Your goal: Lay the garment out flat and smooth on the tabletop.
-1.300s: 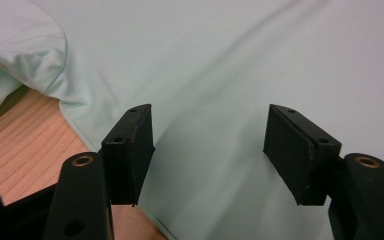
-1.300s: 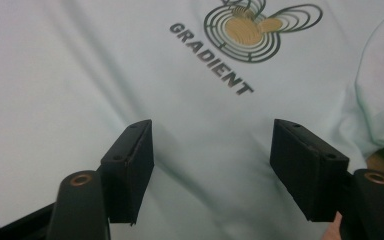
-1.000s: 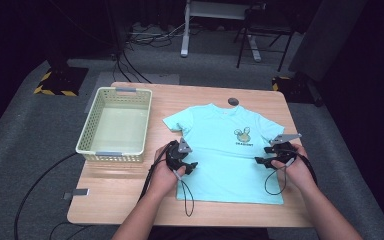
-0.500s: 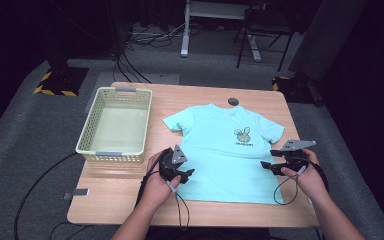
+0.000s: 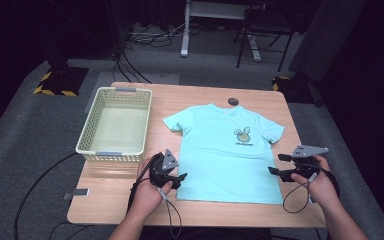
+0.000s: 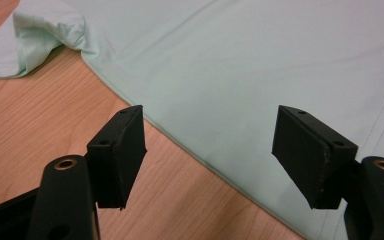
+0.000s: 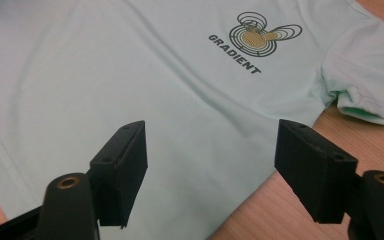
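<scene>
- The mint T-shirt (image 5: 227,150) lies flat, print up, on the counter (image 5: 130,200), collar away from the person and hem toward them; a cream basket (image 5: 115,125) stands just beside its left sleeve.
- The left tool (image 5: 172,176) sits at the shirt's left side edge near the hem, jaws spread wide and empty, straddling that edge in its own view (image 6: 207,150).
- The right tool (image 5: 282,165) is at the right side edge, equally wide and empty (image 7: 210,150).
- Each hand looks equally near its own edge; the shirt's long axis runs collar to hem between them.
</scene>
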Motion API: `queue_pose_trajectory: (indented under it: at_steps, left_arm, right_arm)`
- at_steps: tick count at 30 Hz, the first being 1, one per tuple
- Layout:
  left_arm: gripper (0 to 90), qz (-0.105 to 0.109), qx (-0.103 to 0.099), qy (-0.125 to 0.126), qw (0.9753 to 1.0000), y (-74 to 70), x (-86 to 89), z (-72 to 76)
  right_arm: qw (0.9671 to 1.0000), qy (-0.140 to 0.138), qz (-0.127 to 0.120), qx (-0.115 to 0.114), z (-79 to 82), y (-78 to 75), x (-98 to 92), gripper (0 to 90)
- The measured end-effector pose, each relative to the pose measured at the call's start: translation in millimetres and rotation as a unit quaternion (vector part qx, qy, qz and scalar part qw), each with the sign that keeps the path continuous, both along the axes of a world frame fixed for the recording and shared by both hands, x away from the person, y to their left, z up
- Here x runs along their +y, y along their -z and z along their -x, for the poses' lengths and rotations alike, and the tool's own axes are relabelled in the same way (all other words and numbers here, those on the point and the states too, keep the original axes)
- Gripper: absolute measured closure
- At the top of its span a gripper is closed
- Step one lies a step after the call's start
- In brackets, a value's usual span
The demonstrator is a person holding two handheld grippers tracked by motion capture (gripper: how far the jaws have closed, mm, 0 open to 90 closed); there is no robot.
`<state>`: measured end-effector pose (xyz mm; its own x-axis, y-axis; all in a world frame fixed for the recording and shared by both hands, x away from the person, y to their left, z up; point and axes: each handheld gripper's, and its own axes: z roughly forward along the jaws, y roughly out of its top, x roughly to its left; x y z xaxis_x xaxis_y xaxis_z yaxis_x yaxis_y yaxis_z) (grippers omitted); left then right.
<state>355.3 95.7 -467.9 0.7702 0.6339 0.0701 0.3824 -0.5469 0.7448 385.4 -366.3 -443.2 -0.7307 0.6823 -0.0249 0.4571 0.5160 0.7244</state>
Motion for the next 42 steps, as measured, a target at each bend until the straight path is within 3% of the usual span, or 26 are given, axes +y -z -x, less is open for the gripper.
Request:
queue_pose_trajectory:
  at_steps: [24,42]
  left_arm:
    - [27.8,0.006,-0.002,-0.037,0.9993,-3.6,52.8,26.2]
    - [27.7,0.001,0.007,-0.06,0.9982,6.3,86.7,32.8]
  right_arm:
    - [1.0,0.007,-0.006,-0.003,29.9,-6.3,-23.9,28.6]
    - [0.9993,0.036,0.001,0.006,40.9,6.5,-46.0,27.3]
